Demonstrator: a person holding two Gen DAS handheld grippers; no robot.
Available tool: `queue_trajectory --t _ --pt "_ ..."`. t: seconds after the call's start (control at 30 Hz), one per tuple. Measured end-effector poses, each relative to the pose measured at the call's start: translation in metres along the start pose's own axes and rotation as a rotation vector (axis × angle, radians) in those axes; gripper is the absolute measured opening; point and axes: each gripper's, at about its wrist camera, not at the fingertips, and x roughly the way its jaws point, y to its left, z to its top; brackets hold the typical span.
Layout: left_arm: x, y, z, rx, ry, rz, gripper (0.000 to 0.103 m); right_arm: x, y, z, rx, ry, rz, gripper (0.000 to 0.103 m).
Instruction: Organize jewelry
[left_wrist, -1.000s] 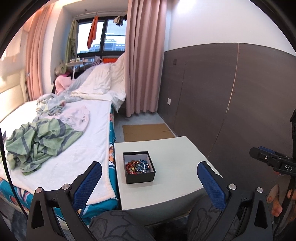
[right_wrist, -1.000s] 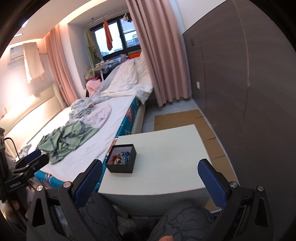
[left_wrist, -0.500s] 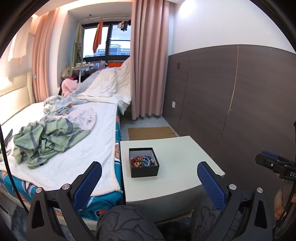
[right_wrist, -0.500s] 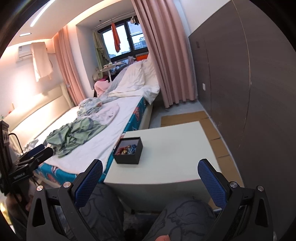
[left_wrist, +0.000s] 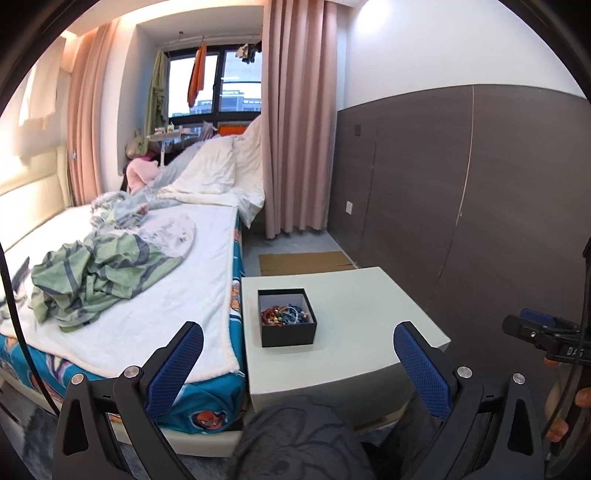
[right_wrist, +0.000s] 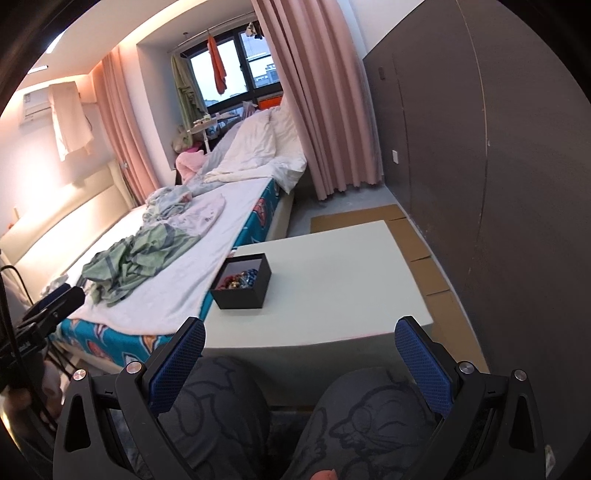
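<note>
A small open black box (left_wrist: 287, 318) sits on a pale low table (left_wrist: 354, 314), near its left edge. It holds a tangle of colourful jewelry (left_wrist: 283, 314). The box also shows in the right wrist view (right_wrist: 242, 281), with the jewelry (right_wrist: 239, 279) inside. My left gripper (left_wrist: 297, 365) is open and empty, held back from the table's near edge. My right gripper (right_wrist: 299, 365) is open and empty, above the person's knees (right_wrist: 218, 398) and short of the table (right_wrist: 332, 295).
A bed (left_wrist: 147, 280) with crumpled green and white cloth touches the table's left side. A dark panelled wall (left_wrist: 461, 203) runs along the right. Cardboard (left_wrist: 303, 261) lies on the floor behind the table. The other gripper shows at each view's edge (left_wrist: 546, 339) (right_wrist: 40, 314).
Both grippers have shifted slightly, so the table and box sit a little differently in view. Both stay open and empty. The box has not moved on the table.
</note>
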Motion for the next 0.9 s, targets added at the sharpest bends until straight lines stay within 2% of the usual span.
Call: queue_trajectory --t 0.9 --pt "-0.005 0.004 -0.003 -0.014 -0.012 0.010 0.103 -0.002 0.013 -0.001 -0.038 -0.025 0.004 0.103"
